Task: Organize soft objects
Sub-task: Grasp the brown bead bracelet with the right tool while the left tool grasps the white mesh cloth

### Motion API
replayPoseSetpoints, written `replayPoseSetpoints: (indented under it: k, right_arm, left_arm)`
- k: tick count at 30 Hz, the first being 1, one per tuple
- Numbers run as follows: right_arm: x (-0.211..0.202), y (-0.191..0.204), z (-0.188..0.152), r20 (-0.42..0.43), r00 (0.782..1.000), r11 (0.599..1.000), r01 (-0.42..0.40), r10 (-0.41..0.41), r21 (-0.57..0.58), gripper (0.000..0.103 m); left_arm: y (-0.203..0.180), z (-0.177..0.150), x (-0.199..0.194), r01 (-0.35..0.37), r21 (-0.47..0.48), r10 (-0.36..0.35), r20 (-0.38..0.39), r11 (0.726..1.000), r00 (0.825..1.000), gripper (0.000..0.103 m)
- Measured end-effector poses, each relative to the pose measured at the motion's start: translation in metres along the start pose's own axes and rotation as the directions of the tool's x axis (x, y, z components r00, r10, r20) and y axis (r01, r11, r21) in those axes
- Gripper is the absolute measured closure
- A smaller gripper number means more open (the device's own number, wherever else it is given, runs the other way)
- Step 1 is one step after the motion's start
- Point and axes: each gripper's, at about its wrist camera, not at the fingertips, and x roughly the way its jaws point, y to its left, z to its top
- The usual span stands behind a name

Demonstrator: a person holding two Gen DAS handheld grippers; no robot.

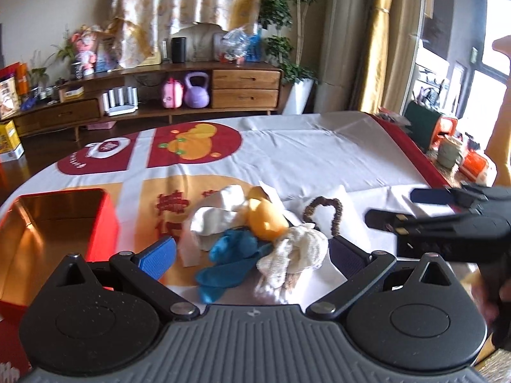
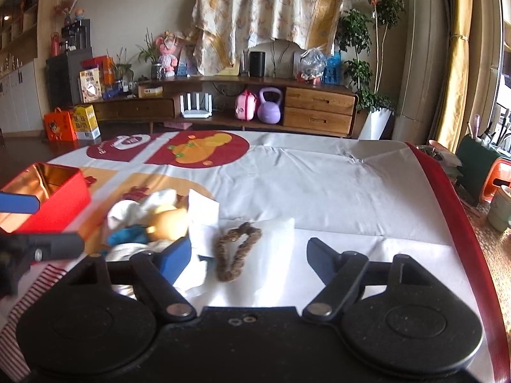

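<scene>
A pile of soft things lies on the table: a blue cloth (image 1: 228, 260), a cream knitted cloth (image 1: 297, 249), an orange pouch (image 1: 266, 220) and a white cloth (image 1: 220, 210). A brown scrunchie (image 1: 322, 212) lies just right of the pile on white paper. My left gripper (image 1: 252, 255) is open, its fingers on either side of the blue and cream cloths. My right gripper (image 2: 250, 260) is open, with the scrunchie (image 2: 238, 249) between its fingers. An open red box (image 1: 54, 223) stands to the left, also in the right wrist view (image 2: 48, 198).
The table carries a white, red and orange printed cloth (image 2: 319, 178). Its red right edge (image 2: 453, 210) is close by. A wooden sideboard (image 2: 255, 105) stands behind. A cup (image 2: 501, 207) and clutter sit to the right. The left gripper shows at the left edge (image 2: 28, 223).
</scene>
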Motion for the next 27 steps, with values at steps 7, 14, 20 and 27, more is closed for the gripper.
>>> replayPoseSetpoints:
  k: [7,14,20,27]
  right_arm:
    - [0.039,-0.004,-0.001,-0.053,0.998,0.999,-0.033,0.031,-0.033,0.044]
    - [0.063,-0.009,-0.001,-0.095,0.993,0.996,-0.072,0.067,-0.049,0.056]
    - [0.079,-0.010,0.003,-0.125,0.987,0.993,-0.106,0.099,-0.053,0.068]
    - [0.088,-0.010,0.003,-0.146,0.983,0.992,-0.120,0.115,-0.028,0.075]
  left_arm:
    - [-0.031,-0.004,0.038,0.032,0.096,-0.030,-0.030,0.995,0.999,0.001]
    - [-0.046,-0.010,0.063,0.046,0.171,-0.042,-0.029,0.984,0.999,0.001]
    - [-0.052,-0.012,0.081,0.057,0.199,-0.050,-0.041,0.978,0.998,0.013]
    - [-0.053,-0.013,0.095,0.057,0.196,-0.045,-0.063,0.979,0.997,0.032]
